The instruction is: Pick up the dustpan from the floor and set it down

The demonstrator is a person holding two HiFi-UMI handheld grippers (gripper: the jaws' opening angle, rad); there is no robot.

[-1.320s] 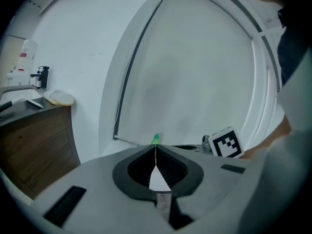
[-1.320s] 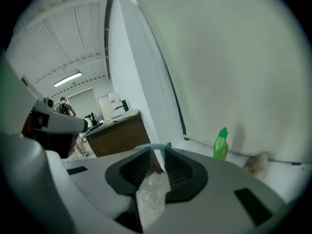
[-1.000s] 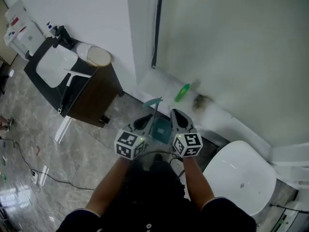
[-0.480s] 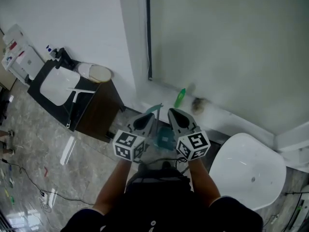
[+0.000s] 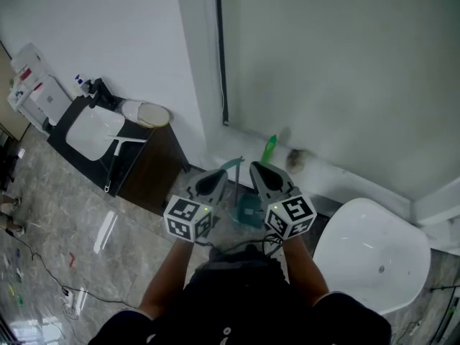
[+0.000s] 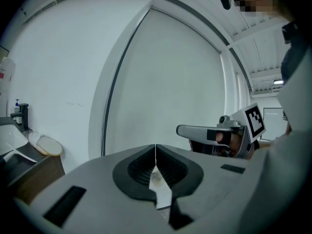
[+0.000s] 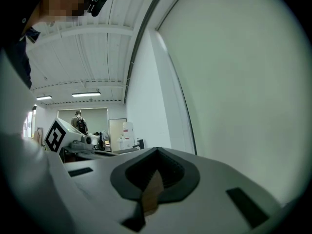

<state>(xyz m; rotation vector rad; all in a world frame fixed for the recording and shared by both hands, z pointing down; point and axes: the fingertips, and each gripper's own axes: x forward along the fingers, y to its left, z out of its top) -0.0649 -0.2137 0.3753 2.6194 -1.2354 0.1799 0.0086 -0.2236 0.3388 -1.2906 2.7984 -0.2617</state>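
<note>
Both hand-held grippers are raised side by side in front of the person. The left hand-held gripper (image 5: pixel 215 179) has its jaws pressed together with nothing between them. The right hand-held gripper (image 5: pixel 259 170) is likewise closed and empty. In the head view the teal dustpan (image 5: pixel 248 210) shows between and below them, down on the floor near the wall, its handle upright; neither gripper holds it. A green bottle (image 5: pixel 268 148) stands at the wall's base, a white seat (image 5: pixel 370 254) to the right, and a dark cabinet (image 5: pixel 147 167) to the left.
</note>
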